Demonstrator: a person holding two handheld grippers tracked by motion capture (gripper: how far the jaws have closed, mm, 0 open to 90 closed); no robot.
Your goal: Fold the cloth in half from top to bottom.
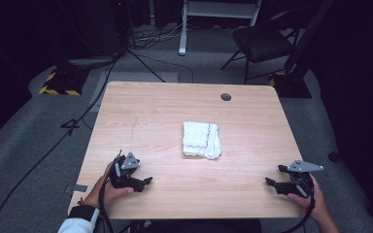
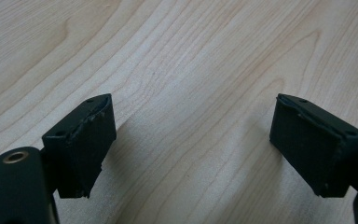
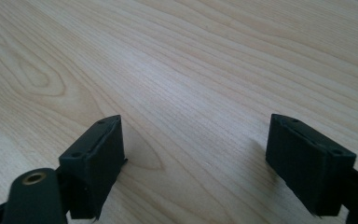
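A folded white towel (image 1: pixel 201 140) lies near the middle of the light wooden table (image 1: pixel 155 111). My left gripper (image 1: pixel 143 183) rests at the front left of the table, pointing right, well short of the towel. In the left gripper view its jaws stand wide apart over bare wood, so the left gripper (image 2: pixel 193 149) is open and holds nothing. My right gripper (image 1: pixel 274 177) sits at the front right, pointing left, also apart from the towel. The right gripper (image 3: pixel 196 163) is open too, with only wood grain between its pads.
A round cable hole (image 1: pixel 226 96) sits near the table's far edge. Beyond the table stand a black chair (image 1: pixel 262 41), a white frame leg (image 1: pixel 183 29) and cables (image 1: pixel 77 121) on the grey floor. Dark stands flank the far corners.
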